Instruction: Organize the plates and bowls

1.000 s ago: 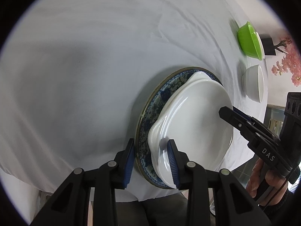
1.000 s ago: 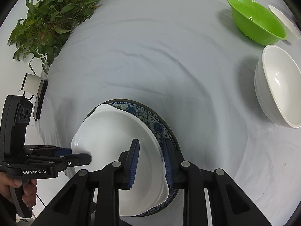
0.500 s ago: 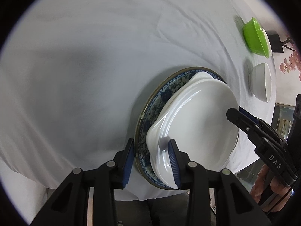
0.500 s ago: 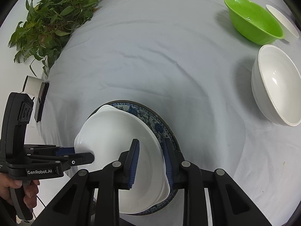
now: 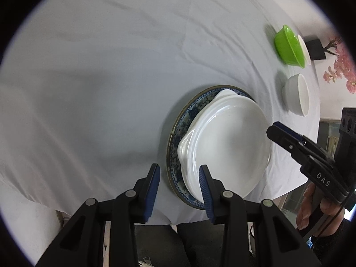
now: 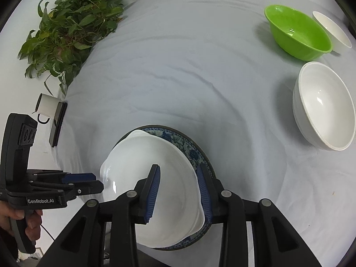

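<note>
Setting: dining room, home or restaurant, not certain which. Evidence: round table under a white tablecloth (image 6: 178, 66); stacked plates (image 6: 155, 178) and bowls (image 6: 324, 104) set out on it; leafy green plant (image 6: 71, 29) at the wall; pink blossom decoration (image 5: 340, 66) beyond the far edge.

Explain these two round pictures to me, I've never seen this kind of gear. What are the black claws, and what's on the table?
A person holds a two-finger gripper in each hand. Each carries a fisheye camera looking along its fingers, hence two round views. One is from the left gripper, open above the plates. The other is from the right gripper, whose jaws have just been opening; the white dish edge shows between them, unpinched. The dish lies on a blue plate on a cloth. Farther off: green bowl, white bowl, plant. Nothing is held.
</note>
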